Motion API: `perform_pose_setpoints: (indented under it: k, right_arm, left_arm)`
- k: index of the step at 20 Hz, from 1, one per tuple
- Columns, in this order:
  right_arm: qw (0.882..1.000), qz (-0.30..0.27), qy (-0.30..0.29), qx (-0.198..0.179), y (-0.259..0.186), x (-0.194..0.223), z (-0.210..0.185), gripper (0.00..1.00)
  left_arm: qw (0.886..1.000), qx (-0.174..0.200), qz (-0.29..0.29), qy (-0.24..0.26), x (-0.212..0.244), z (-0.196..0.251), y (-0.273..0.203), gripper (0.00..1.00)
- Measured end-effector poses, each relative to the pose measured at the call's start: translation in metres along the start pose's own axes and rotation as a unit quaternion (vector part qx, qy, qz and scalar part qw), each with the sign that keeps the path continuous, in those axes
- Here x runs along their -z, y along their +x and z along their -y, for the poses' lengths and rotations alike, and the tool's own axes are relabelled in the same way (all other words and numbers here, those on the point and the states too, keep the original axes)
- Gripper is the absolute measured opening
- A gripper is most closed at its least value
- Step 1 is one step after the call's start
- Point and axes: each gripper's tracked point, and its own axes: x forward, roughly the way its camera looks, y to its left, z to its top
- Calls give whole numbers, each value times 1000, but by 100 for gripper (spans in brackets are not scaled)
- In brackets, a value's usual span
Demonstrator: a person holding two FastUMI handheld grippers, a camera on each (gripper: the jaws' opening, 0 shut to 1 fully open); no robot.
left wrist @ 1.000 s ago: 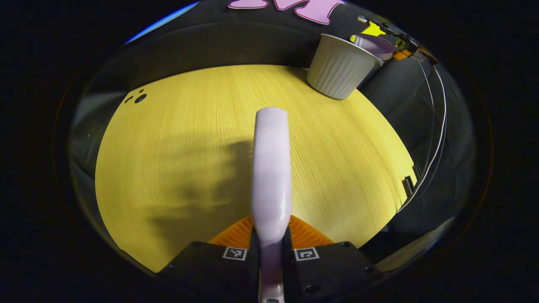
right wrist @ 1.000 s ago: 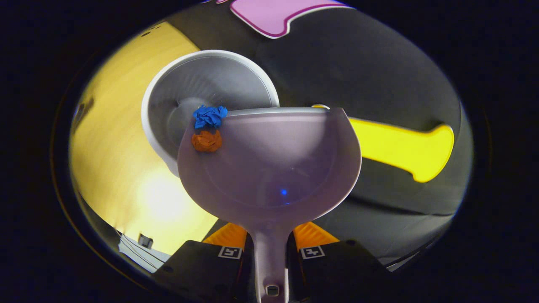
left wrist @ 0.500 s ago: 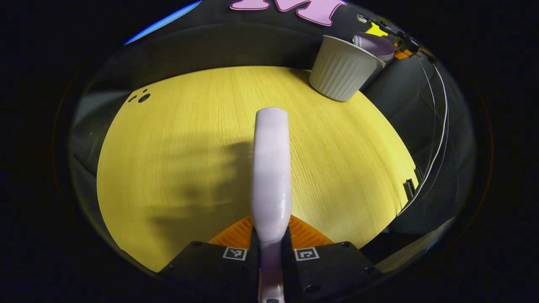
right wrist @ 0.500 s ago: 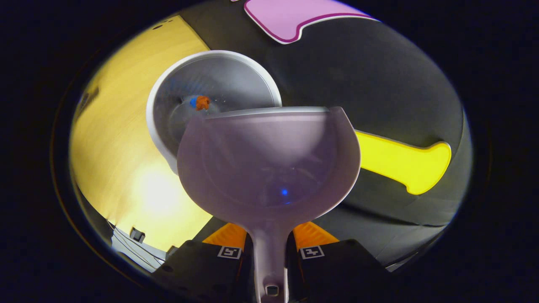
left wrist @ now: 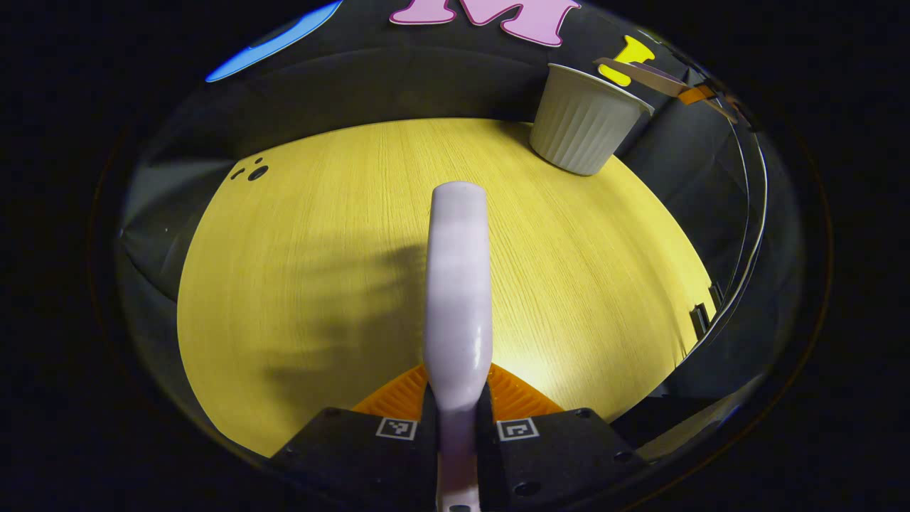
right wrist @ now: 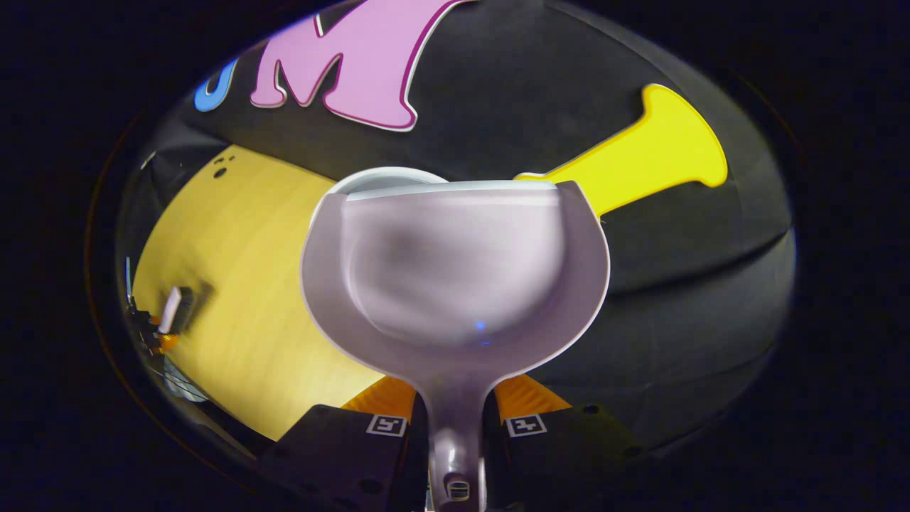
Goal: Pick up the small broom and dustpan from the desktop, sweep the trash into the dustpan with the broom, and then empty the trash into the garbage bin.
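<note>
Two hand-held grippers, black bodies with square coded markers

Left gripper (left wrist: 458, 398): a black blocky housing is seen on each side of the fingers, each block topped by a small white square marker with a black pattern; round screw recesses are set near the outer corners and on the lower face. Ribbed finger surfaces are seen ahead of the blocks. Right gripper (right wrist: 455, 405): same black housing, paired white-and-black markers, screw recesses, ribbed fingers.

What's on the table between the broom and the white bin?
Nothing. In the left gripper view, bare yellow tabletop runs from the broom in the left hand-held gripper to the garbage bin.
</note>
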Motion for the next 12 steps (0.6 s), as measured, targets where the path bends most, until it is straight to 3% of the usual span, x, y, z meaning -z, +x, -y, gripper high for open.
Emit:
perform_pose_setpoints:
  k: [5,9,12]
  right_arm:
    - [997,46,25,-61,-27,39,-64,36]
    - [990,51,35,-124,-28,80,-131,38]
    - [985,42,35,-163,-28,121,-186,34]
  left_arm:
    - [1000,-20,-1,9,-3,-11,-3,26]
    - [1000,-26,-4,5,-1,-12,-2,27]
    - [999,-39,-9,12,4,-16,0,27]
